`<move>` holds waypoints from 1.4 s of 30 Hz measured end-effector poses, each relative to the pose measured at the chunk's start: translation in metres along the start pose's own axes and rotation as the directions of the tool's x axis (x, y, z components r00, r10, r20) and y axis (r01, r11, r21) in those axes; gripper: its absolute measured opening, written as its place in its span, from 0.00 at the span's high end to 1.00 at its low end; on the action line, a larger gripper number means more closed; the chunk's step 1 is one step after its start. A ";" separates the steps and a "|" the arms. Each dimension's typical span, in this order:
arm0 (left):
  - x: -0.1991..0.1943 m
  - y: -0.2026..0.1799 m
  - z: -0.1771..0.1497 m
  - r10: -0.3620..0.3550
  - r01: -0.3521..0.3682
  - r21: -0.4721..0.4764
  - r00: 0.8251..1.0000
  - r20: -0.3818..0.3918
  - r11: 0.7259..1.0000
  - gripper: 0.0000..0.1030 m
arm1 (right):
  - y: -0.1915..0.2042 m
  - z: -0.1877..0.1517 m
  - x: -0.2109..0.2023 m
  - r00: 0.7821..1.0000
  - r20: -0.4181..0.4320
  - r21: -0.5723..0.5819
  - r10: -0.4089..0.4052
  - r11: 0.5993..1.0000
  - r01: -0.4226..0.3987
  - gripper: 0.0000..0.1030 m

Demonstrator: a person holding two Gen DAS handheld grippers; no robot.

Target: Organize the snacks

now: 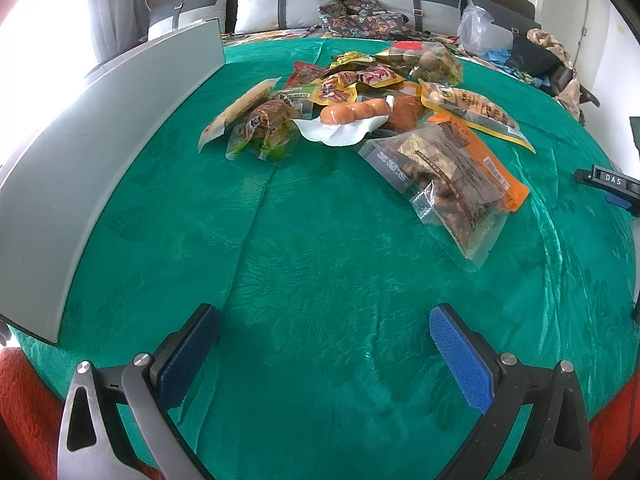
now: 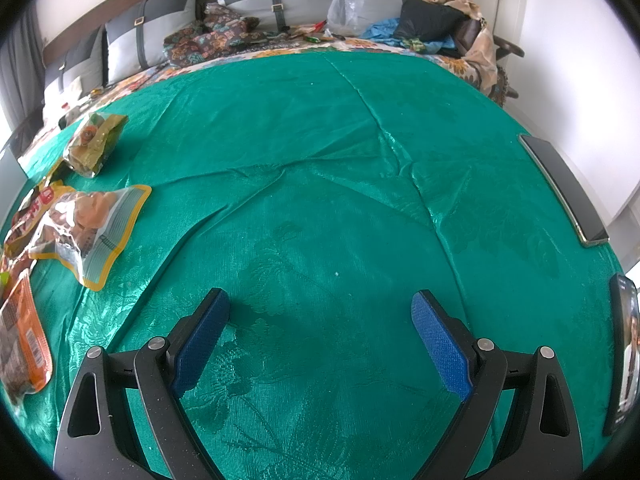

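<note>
A heap of snack packets [image 1: 360, 88] lies on the green cloth [image 1: 304, 240], ahead of my left gripper [image 1: 324, 320], which is open and empty. Nearest is an orange and clear bag of brown snacks [image 1: 456, 176]; a sausage pack on a white backing [image 1: 348, 118] sits mid-heap. In the right wrist view my right gripper [image 2: 320, 308] is open over bare green cloth [image 2: 340, 180]. Far to its left lie a yellow-edged bag [image 2: 80, 224], a small greenish bag [image 2: 94, 140] and the orange bag [image 2: 22, 336].
A grey flat panel [image 1: 100, 128] stands along the cloth's left side. Grey pillows [image 1: 288, 0], patterned fabric and a clear plastic bag [image 2: 348, 4] lie at the back. A phone [image 2: 564, 188] rests on the right edge, another device [image 2: 624, 352] below it. The other gripper [image 1: 612, 184] shows at the right.
</note>
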State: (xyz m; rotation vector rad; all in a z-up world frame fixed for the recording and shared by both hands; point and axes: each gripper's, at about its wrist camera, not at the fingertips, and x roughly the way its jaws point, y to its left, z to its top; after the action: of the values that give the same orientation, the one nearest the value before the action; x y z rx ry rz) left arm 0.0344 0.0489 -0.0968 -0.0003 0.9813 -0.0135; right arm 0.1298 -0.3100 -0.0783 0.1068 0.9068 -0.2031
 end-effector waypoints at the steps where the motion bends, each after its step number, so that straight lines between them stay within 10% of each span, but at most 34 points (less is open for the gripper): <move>1: 0.000 0.000 0.000 0.000 0.000 0.000 1.000 0.001 1.000 0.00 | 0.000 0.000 0.001 1.000 0.000 0.000 0.000 1.000 0.000 0.08; 42: 0.000 0.000 0.000 -0.001 0.001 0.006 1.000 0.013 1.000 0.00 | 0.000 0.000 -0.001 1.000 0.000 0.000 0.000 1.000 0.000 0.08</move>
State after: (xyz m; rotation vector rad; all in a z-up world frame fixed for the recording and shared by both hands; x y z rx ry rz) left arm 0.0346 0.0493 -0.0970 0.0041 0.9684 -0.0175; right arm 0.1294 -0.3098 -0.0780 0.1069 0.9069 -0.2030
